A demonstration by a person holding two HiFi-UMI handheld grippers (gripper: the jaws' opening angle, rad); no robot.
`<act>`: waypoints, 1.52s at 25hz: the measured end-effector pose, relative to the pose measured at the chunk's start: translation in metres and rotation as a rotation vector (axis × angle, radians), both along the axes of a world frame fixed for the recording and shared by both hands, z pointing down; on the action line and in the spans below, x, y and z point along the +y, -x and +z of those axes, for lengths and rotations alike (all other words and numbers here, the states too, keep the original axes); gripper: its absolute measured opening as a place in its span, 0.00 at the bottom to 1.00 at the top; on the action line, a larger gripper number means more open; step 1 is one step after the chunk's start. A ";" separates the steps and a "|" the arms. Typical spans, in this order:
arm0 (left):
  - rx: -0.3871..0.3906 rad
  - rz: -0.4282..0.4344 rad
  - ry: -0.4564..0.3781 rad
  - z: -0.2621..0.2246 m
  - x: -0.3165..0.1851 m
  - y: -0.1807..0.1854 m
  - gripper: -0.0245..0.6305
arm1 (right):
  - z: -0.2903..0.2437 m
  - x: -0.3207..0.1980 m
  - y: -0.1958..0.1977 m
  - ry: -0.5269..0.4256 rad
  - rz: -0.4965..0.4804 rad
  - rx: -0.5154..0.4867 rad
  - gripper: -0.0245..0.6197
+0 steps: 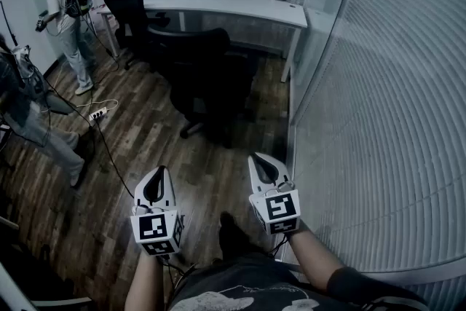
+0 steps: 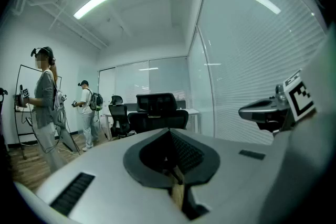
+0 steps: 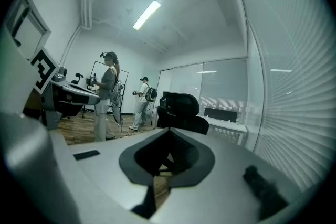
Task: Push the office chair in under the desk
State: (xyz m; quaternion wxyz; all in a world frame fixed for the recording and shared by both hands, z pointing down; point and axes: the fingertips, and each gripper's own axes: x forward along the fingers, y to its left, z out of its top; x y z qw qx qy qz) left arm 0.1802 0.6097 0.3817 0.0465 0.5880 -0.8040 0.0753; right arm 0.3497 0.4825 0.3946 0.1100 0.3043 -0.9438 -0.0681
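A black office chair (image 1: 207, 76) stands on the wood floor, out from the white desk (image 1: 226, 5), its back toward me. It also shows ahead in the left gripper view as the chair (image 2: 157, 112) and in the right gripper view as the chair (image 3: 181, 112). My left gripper (image 1: 154, 178) and right gripper (image 1: 261, 162) are held side by side near me, well short of the chair. Both are shut with nothing between the jaws. From the left gripper view, the right gripper (image 2: 270, 112) shows at the right.
A second black chair (image 1: 131, 14) sits at the desk's left end. Two people (image 1: 65, 25) (image 1: 33, 120) stand at the left, with cables and a power strip (image 1: 97, 113) on the floor. A glass wall with blinds (image 1: 378, 98) runs along the right.
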 end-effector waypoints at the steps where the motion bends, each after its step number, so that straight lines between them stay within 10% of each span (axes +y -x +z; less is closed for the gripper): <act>1: 0.006 0.003 -0.004 -0.003 0.000 -0.002 0.06 | 0.000 0.001 0.000 0.001 -0.004 -0.002 0.07; 18: 0.055 0.019 -0.009 0.019 0.009 0.020 0.06 | 0.011 -0.006 -0.002 -0.015 0.036 -0.032 0.07; 38: -0.031 0.021 0.009 0.010 -0.156 0.129 0.06 | 0.019 -0.190 0.081 0.044 0.127 -0.043 0.08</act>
